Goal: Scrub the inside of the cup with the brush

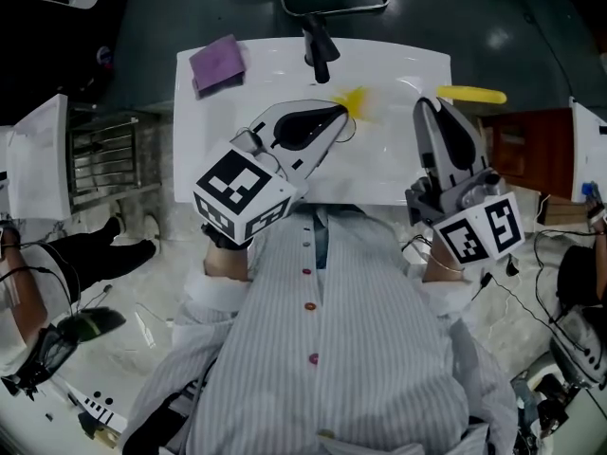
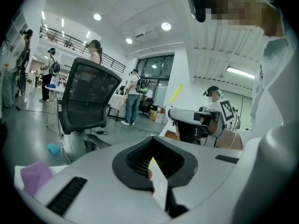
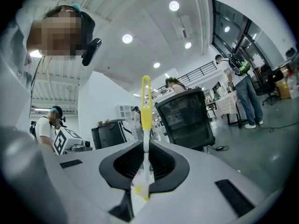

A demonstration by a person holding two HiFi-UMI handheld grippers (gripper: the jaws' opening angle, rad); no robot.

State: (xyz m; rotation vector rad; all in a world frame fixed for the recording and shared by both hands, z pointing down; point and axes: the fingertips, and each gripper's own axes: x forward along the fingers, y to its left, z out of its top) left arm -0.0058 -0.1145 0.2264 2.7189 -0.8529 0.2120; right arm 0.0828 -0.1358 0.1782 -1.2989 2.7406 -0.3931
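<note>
My left gripper (image 1: pixel 340 112) reaches over the white table (image 1: pixel 398 164), shut on a thin pale wall that seems to be the cup's (image 2: pixel 159 183). In the head view the cup (image 1: pixel 356 102) shows only as a yellowish see-through shape at that gripper's tip. My right gripper (image 1: pixel 429 104) sits to the right, apart from the cup and shut on the brush (image 3: pixel 145 111). The brush's bristles lie down between the jaws, and its yellow looped handle (image 1: pixel 471 94) sticks out past the tip. From the left gripper view the handle (image 2: pixel 176 92) rises above the right gripper.
A purple cloth (image 1: pixel 218 62) lies on the table's far left corner. Just beyond the far edge stands a black office chair (image 2: pixel 88 97). There is a wire rack (image 1: pixel 100 154) left of the table, and several people stand in the hall behind.
</note>
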